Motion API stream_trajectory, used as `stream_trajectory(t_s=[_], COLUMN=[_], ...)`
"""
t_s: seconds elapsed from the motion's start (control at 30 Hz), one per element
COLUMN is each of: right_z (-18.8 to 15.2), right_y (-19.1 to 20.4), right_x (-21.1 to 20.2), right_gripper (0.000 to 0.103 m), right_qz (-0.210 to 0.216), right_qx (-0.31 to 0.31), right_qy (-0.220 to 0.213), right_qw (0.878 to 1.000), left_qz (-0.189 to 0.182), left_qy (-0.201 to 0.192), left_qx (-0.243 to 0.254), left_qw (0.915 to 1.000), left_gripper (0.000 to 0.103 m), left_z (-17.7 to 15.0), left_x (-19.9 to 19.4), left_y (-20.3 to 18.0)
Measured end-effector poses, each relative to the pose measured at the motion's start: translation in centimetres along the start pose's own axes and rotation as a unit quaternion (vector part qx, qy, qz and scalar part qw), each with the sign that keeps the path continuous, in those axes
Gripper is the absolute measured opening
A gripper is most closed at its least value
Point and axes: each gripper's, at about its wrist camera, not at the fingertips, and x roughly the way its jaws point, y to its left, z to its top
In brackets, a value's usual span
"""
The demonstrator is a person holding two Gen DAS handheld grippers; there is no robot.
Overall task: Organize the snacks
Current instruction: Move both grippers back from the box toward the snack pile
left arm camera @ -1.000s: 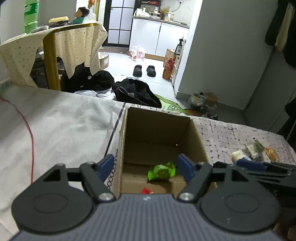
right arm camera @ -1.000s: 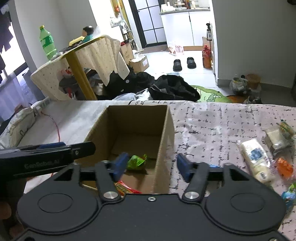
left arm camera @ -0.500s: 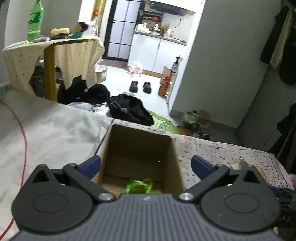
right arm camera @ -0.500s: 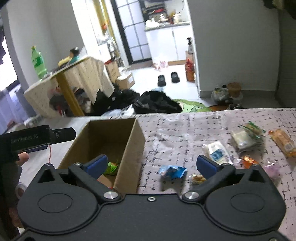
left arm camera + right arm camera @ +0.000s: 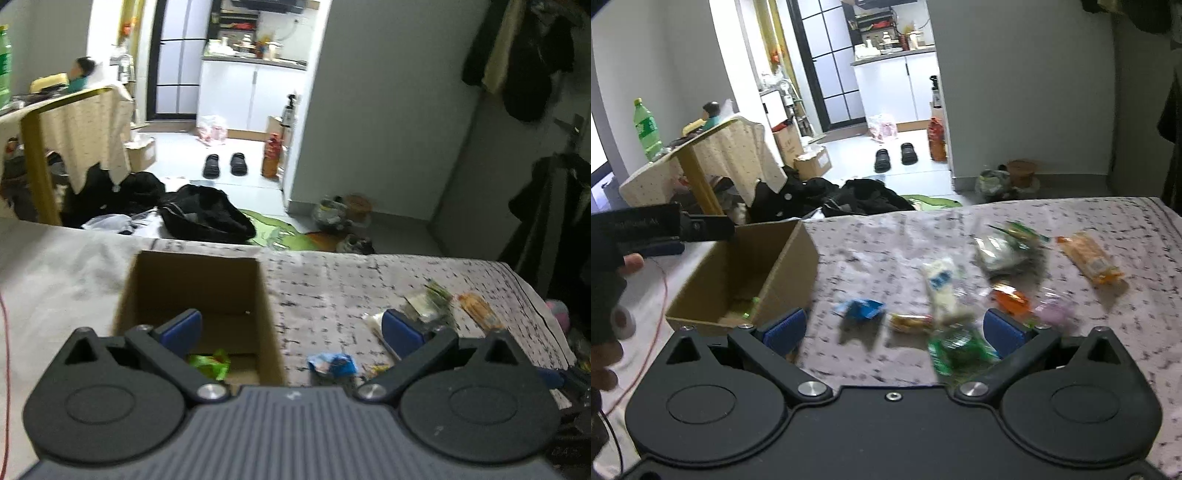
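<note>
An open cardboard box stands on the patterned cloth, with a green snack packet lying inside. Loose snacks lie to its right: a blue packet, a white and blue packet, an orange packet, a long orange packet, a green packet and a clear bag. My left gripper is open and empty, held over the box's right wall. My right gripper is open and empty, above the snacks right of the box.
The patterned cloth covers the surface; a red cord runs along its left part. Beyond the far edge are black bags on the floor, a draped side table with a green bottle, and slippers.
Both grippers have opened wide and drawn back from the box, swinging right. The right gripper now faces the loose snacks instead of the box.
</note>
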Motion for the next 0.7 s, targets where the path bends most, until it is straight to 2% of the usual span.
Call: stream_trajectory(t_s=[0.2, 0.3, 0.37, 0.53, 0.7], right_z=[-0.6, -0.7, -0.9, -1.1, -1.4], right_y=[-2.5, -3.4, -3.9, -4.9, -6.0], right_x=[-0.5, -0.3, -0.4, -0.2, 0.5], right_gripper=[0.103, 0.103, 0.103, 0.103, 0.093], right_qz=[-0.024, -0.019, -0.017, -0.022, -0.034], right_qx=[0.015, 0.018, 0.023, 0.035, 0.047], right_qy=[0.009, 0.031, 0.03, 0.034, 0.046], right_qw=[1.0, 0.999, 0.999, 0.999, 0.997], left_qz=[-0.022, -0.033, -0.049, -0.057, -0.073], left_qy=[0.012, 0.017, 0.026, 0.031, 0.036], left_qx=[0.036, 0.058, 0.062, 0.081, 0.078], left_qw=[0.999, 0.9976, 0.9965, 0.9946, 0.9937], left_gripper=[0.103, 0.103, 0.103, 0.103, 0.102], left_z=[-0.6, -0.9, -1.0, -1.8, -2.5], left_x=[1.0, 1.4, 1.8, 3.1, 4.7], left_y=[-2.8, -4.3, -5.1, -6.8, -7.5])
